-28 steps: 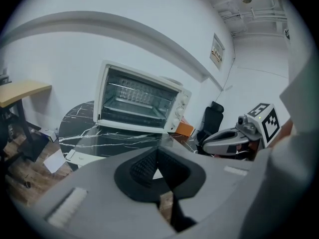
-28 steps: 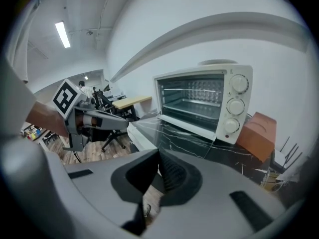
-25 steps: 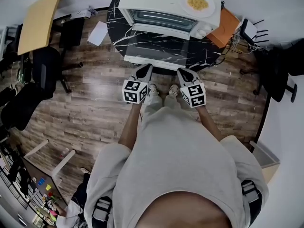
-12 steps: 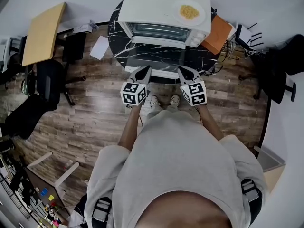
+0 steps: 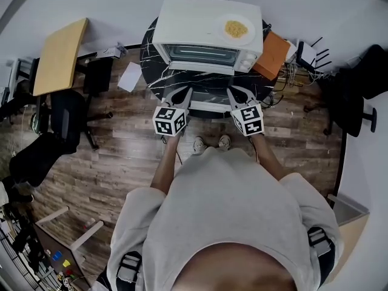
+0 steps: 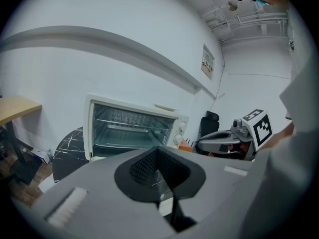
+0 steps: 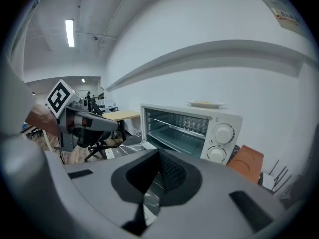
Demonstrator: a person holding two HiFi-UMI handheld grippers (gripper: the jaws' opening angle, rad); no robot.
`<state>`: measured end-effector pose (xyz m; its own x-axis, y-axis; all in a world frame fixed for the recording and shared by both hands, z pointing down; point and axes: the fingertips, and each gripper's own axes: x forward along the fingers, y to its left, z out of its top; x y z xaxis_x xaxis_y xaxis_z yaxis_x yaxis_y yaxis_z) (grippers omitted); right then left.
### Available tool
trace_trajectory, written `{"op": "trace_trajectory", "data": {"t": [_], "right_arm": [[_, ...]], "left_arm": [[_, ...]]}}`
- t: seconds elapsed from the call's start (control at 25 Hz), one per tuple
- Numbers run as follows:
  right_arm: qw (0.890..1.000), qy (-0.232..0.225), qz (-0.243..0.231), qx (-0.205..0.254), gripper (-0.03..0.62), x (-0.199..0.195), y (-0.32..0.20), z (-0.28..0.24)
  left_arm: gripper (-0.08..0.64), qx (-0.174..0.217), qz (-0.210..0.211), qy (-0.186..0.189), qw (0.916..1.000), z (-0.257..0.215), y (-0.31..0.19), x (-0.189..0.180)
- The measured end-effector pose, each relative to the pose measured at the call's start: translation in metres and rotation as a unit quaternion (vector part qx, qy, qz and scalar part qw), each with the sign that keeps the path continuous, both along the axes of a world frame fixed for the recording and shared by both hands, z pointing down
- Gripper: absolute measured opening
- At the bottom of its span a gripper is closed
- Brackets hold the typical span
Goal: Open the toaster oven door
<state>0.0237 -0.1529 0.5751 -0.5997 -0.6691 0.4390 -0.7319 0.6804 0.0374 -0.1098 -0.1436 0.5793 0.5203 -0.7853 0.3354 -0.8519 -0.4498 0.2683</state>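
A white toaster oven (image 5: 206, 29) stands on a round black marble table (image 5: 151, 59). Its glass door (image 5: 209, 90) hangs open and lies flat toward me, so the empty racks show in the left gripper view (image 6: 129, 128) and the right gripper view (image 7: 184, 128). A plate of yellow food (image 5: 236, 28) rests on top of the oven. My left gripper (image 5: 185, 91) and right gripper (image 5: 233, 91) hover side by side above the door's front edge, both shut and holding nothing. Each gripper's own jaws (image 6: 158, 158) (image 7: 159, 166) point at the oven.
An orange box (image 5: 271, 54) sits right of the oven, with a router (image 5: 306, 53) and cables beyond it. A wooden desk (image 5: 57, 56) and black chairs (image 5: 60, 111) stand at the left. A white sheet (image 5: 130, 76) lies on the wood floor.
Both grippers have risen together and stayed shut. In the head view the table and oven now look smaller and farther below, and the door is open in all frames.
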Motion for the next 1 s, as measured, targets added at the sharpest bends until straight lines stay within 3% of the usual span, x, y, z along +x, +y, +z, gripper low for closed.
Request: {"op": "trace_trajectory", "data": {"t": [1.0], "right_arm": [[0.999, -0.016, 0.021, 0.040, 0.013, 0.000, -0.037, -0.029]], "left_arm": [[0.009, 0.042, 0.003, -0.007, 0.9991, -0.039, -0.038, -0.012]]}}
